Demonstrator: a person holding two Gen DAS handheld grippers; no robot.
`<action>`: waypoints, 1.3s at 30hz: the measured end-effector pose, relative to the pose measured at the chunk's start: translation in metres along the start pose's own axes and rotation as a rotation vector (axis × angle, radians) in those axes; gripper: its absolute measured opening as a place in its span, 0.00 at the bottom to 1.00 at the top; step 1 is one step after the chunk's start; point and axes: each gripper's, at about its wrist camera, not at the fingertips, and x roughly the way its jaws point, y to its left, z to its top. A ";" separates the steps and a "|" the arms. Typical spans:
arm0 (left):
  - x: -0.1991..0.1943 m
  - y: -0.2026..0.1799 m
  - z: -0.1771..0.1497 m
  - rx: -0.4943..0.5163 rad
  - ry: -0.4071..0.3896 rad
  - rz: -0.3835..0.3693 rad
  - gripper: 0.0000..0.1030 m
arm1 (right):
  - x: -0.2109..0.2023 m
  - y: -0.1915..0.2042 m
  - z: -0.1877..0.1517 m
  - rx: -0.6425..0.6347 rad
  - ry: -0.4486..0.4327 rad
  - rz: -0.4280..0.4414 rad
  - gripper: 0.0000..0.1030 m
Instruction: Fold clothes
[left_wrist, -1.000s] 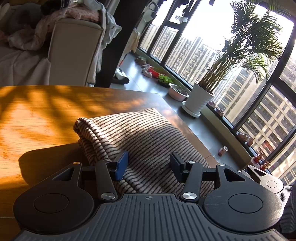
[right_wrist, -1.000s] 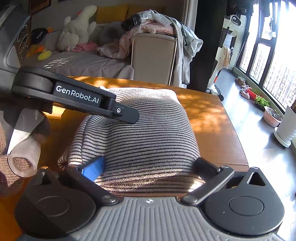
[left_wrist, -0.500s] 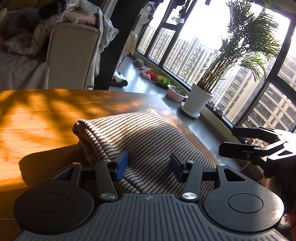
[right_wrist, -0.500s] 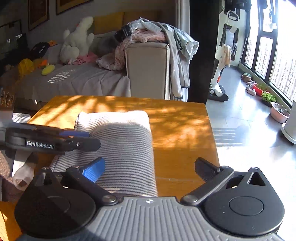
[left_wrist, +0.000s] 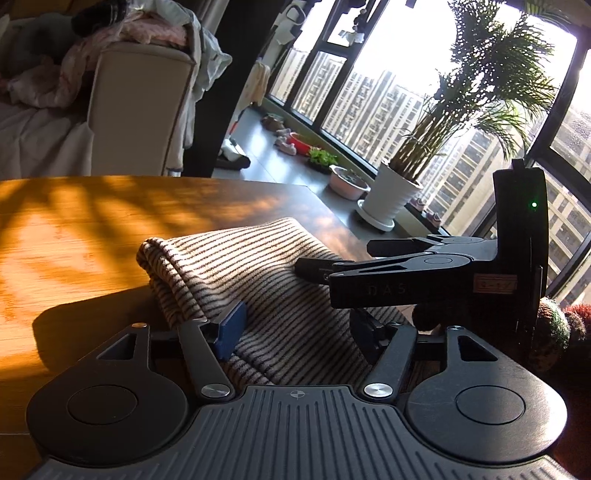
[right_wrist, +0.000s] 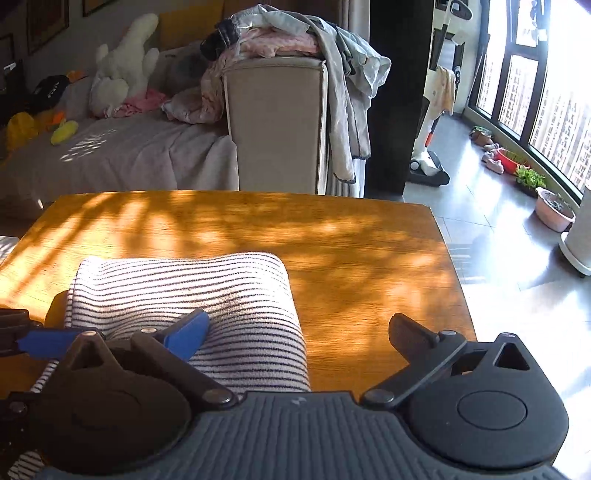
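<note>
A folded striped knit garment (left_wrist: 258, 280) lies on the wooden table (left_wrist: 74, 236); it also shows in the right wrist view (right_wrist: 192, 291). My left gripper (left_wrist: 299, 325) is open, its fingers low over the garment's near end, nothing gripped. My right gripper (right_wrist: 299, 332) is open and wide, its blue-padded left finger (right_wrist: 184, 332) over the garment's near right part, its right finger over bare table. The right gripper also shows in the left wrist view (left_wrist: 424, 273), hovering over the garment from the right.
A sofa (right_wrist: 110, 155) with piled clothes (right_wrist: 295, 40) and a plush toy (right_wrist: 118, 74) stands behind the table. Potted plants (left_wrist: 399, 192) line the window on the right. The table's right edge (right_wrist: 450, 258) drops to the floor.
The right gripper has swung back further and to the right of the garment, now reaching over it in the left wrist view. The left gripper has barely moved.
</note>
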 end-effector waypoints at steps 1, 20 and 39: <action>-0.002 -0.001 0.000 0.002 -0.005 -0.004 0.73 | -0.006 0.001 -0.003 -0.010 -0.017 -0.004 1.00; -0.027 -0.007 -0.022 -0.166 -0.022 0.147 1.00 | -0.074 -0.011 -0.080 0.070 -0.123 0.104 0.76; -0.047 0.022 -0.019 -0.355 -0.017 0.065 0.50 | -0.129 0.031 -0.095 -0.126 -0.293 0.336 0.66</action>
